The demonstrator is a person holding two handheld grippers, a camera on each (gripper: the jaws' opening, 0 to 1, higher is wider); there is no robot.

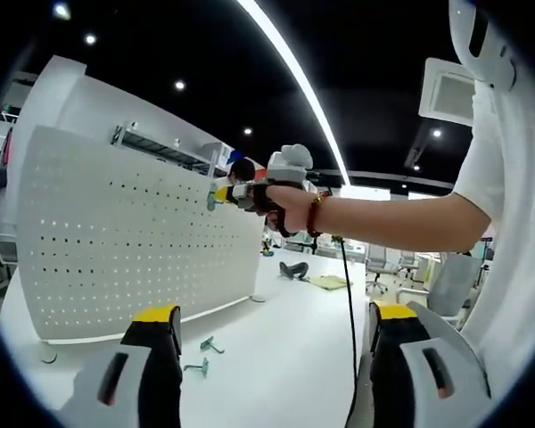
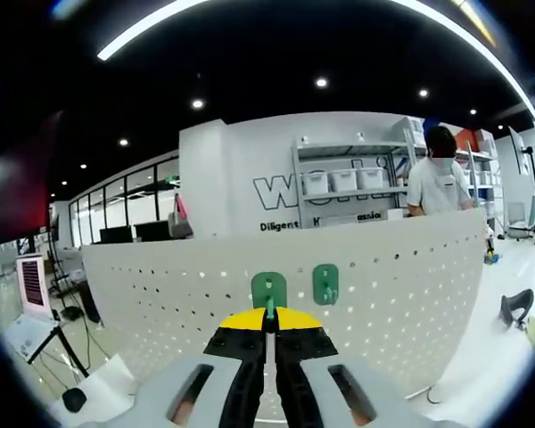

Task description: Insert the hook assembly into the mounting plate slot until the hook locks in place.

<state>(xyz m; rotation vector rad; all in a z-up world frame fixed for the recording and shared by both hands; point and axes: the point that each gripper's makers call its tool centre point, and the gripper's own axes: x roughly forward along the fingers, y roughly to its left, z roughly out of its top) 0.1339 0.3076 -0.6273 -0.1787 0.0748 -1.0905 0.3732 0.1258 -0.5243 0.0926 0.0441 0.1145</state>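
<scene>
The white perforated mounting plate (image 1: 134,241) stands upright on the table, and it spans the right gripper view (image 2: 160,294). My right gripper (image 2: 269,328) is shut on a green hook (image 2: 268,289), holding it against the plate near its top edge. A second green hook (image 2: 325,283) sits on the plate just to the right. In the left gripper view the right gripper (image 1: 241,192), held in a person's hand, reaches the plate's upper right corner. My left gripper (image 1: 276,352) hangs open above the table with nothing between its jaws.
Two loose metal hooks (image 1: 205,352) lie on the white table (image 1: 285,339) in front of the plate. A black cable (image 1: 350,321) hangs from the person's arm. A dark object (image 1: 293,270) lies further back. A person (image 2: 437,178) stands behind the plate by shelves.
</scene>
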